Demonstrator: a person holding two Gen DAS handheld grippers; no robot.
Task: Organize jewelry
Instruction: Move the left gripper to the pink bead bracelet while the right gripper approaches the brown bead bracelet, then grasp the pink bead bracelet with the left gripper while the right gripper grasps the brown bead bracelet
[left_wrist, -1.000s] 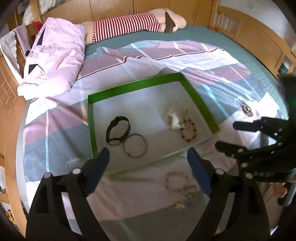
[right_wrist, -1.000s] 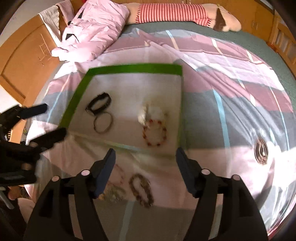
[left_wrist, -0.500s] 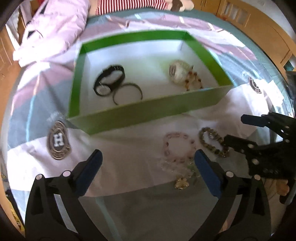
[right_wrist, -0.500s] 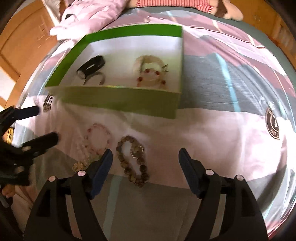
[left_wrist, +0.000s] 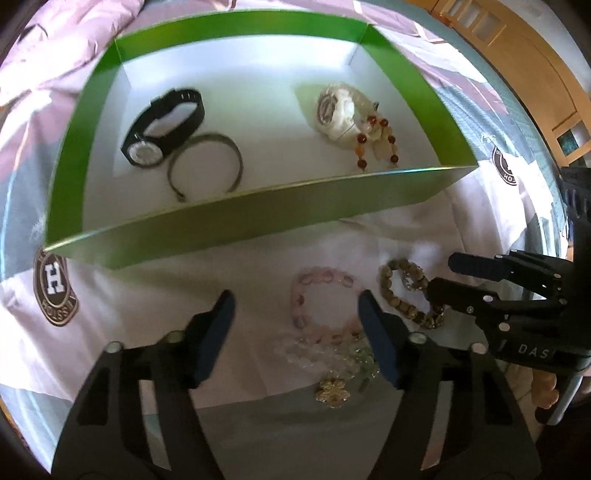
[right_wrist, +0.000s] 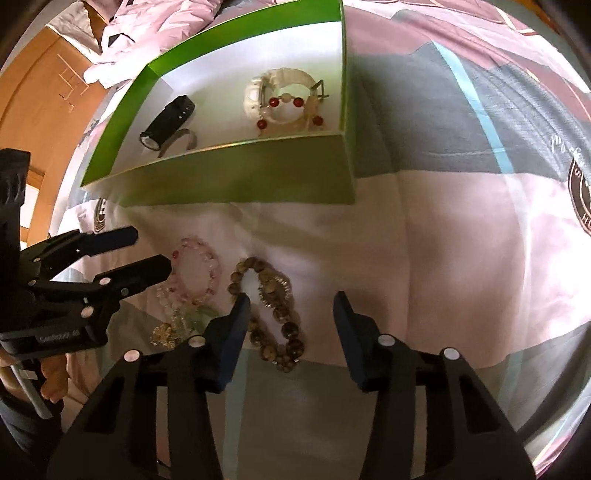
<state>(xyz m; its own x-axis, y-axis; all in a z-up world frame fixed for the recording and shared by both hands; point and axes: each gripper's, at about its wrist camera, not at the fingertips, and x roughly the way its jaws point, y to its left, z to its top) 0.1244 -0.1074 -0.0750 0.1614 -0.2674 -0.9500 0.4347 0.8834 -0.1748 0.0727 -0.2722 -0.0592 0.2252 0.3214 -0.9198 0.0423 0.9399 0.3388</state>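
A green box (left_wrist: 258, 225) sits on the bed, on a pink and grey sheet (right_wrist: 443, 240). Inside it lie a black watch (left_wrist: 162, 125), a thin bangle (left_wrist: 207, 166), a white watch (left_wrist: 334, 110) and a red bead bracelet (left_wrist: 376, 140).

Three more pieces wait on the sheet just in front of the box: a pink bead bracelet (right_wrist: 195, 269), a brown bead bracelet (right_wrist: 273, 314) and a clear bead string with a gold flower (left_wrist: 332, 391).

The left gripper (left_wrist: 295, 332) has its jaws wide open and holds nothing. They hang over the pink bracelet. The right gripper (right_wrist: 291, 321) is wide open and empty too, with the brown bracelet between its jaws (one jaw tip looks very near the beads).

I think the next job is picking up the brown bracelet. It is squashed into a long loop, and its long way runs from the box toward the gripper. A good way would be to go straight down and pinch across the thin middle, so both sides of the loop get caught. Beads are round and could slip out, so a slow squeeze seems best.
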